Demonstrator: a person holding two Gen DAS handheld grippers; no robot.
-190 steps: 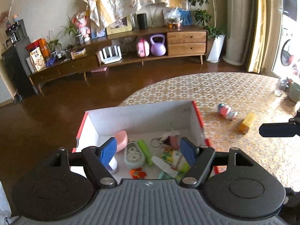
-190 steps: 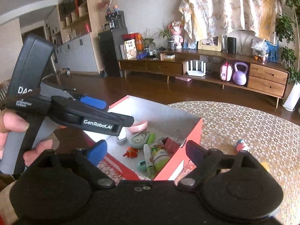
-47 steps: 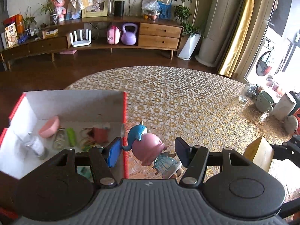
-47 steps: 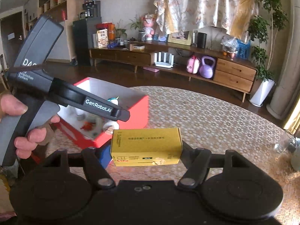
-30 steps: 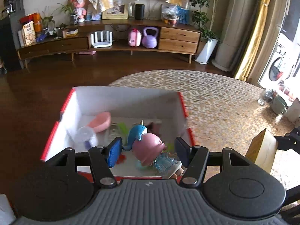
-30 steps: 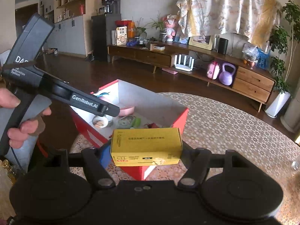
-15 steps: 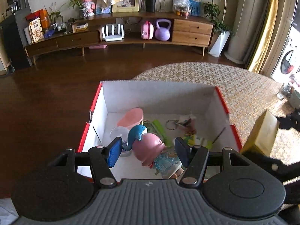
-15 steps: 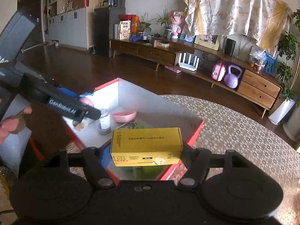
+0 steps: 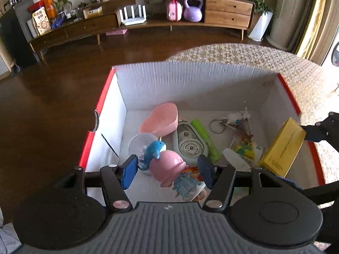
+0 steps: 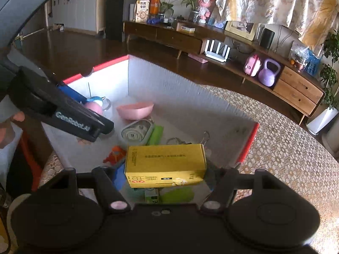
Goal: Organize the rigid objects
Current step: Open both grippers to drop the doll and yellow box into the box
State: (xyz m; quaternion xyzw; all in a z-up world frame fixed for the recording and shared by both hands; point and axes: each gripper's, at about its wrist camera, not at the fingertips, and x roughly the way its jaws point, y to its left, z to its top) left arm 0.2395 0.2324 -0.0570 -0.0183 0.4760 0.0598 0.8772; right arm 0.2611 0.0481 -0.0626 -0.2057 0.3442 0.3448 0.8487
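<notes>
My left gripper [image 9: 167, 172] is shut on a small doll [image 9: 167, 169] with pink hair, a blue whale on its head and a teal dress. It hangs low inside the near left part of the red-and-white cardboard box [image 9: 190, 80]. My right gripper [image 10: 165, 175] is shut on a yellow carton [image 10: 165, 163], held lengthwise between the pads over the box's near right side. In the left wrist view the yellow carton [image 9: 281, 146] shows tilted by the right wall. In the right wrist view the doll [image 10: 93, 108] appears by the box's left wall.
Lying in the box are a pink scoop [image 9: 161, 120], a clear cup [image 9: 141, 141], a grey tape dispenser [image 9: 188, 141], a green marker [image 9: 205, 139], a key ring [image 9: 228, 124] and an orange toy [image 10: 115, 154]. The box sits at the edge of a round patterned table [image 9: 254, 57], with dark floor beyond.
Both grippers have come over the box and sunk towards it, each keeping its object. The box now fills more of both views.
</notes>
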